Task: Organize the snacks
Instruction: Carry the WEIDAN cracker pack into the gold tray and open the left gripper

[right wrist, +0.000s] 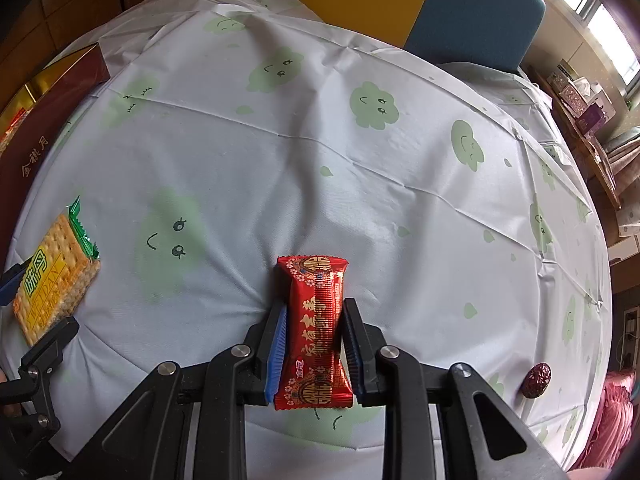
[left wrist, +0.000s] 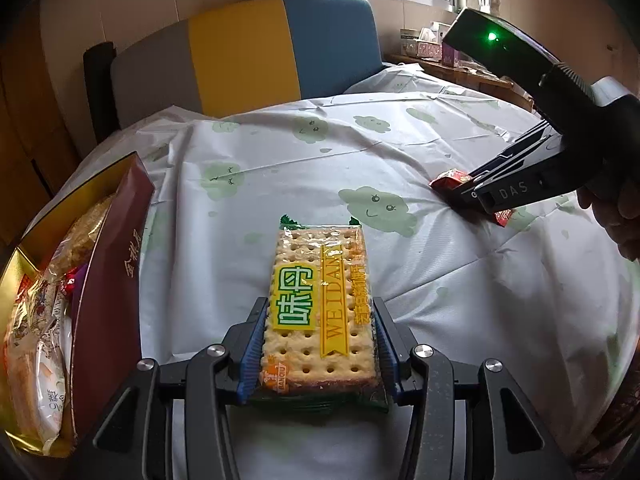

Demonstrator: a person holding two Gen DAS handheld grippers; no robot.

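My left gripper (left wrist: 318, 320) is shut on a cracker packet (left wrist: 320, 300) with a yellow and green label, low over the tablecloth. The packet also shows at the left in the right wrist view (right wrist: 54, 276). My right gripper (right wrist: 314, 332) is shut on a red and gold candy packet (right wrist: 316, 328), low over the cloth. In the left wrist view the right gripper (left wrist: 472, 196) is at the right with the red packet (left wrist: 450, 180) between its fingers. A maroon and gold gift box (left wrist: 108, 280) with several snacks inside stands at the left, close to the left gripper.
A white tablecloth with green cloud faces (right wrist: 360, 184) covers the round table. A red date (right wrist: 537, 379) lies near the table's right edge. A chair with grey, yellow and blue panels (left wrist: 244, 56) stands behind the table. A cluttered shelf (right wrist: 580, 104) is at the far right.
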